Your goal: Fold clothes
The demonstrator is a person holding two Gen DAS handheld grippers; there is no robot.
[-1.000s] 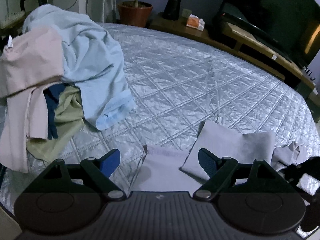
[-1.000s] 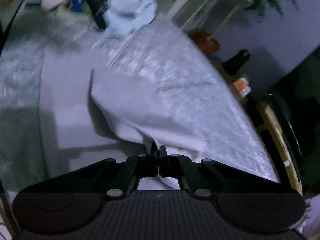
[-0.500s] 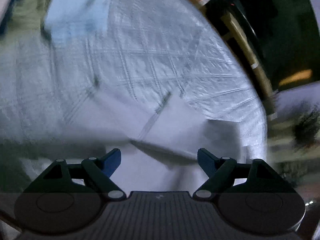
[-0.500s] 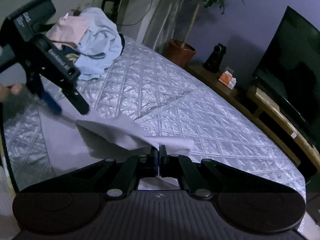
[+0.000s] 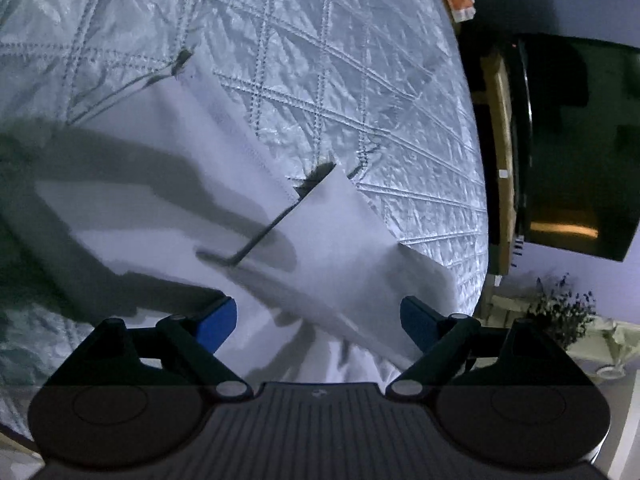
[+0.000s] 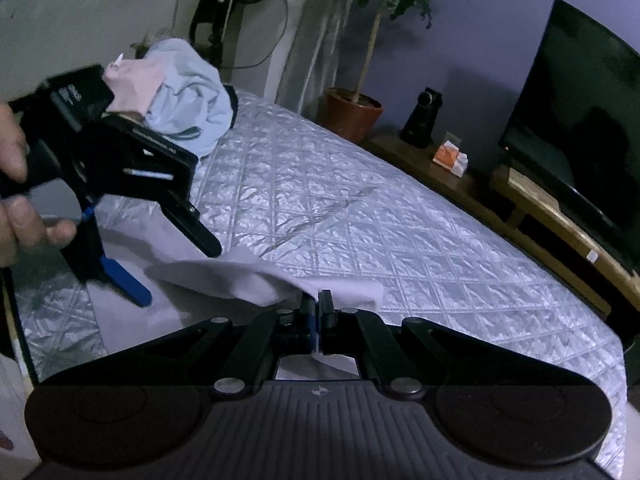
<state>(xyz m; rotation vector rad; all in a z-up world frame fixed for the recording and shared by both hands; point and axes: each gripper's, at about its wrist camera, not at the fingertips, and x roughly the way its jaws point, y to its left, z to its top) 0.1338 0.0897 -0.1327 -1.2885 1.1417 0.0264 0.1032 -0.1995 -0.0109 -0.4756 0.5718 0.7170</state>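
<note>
Left gripper (image 5: 318,314) has dropped over the pale garment (image 5: 168,184) on the bed (image 5: 340,60), jaws opening, nothing pinched; right gripper (image 6: 317,307) stays clamped on the lifted corner, fold starting.

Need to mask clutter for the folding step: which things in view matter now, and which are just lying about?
In play: pale grey garment; right gripper, shut on its edge; left gripper, jaws opening above it.

Lying about: clothes pile, potted plant, TV, orange pack.
</note>
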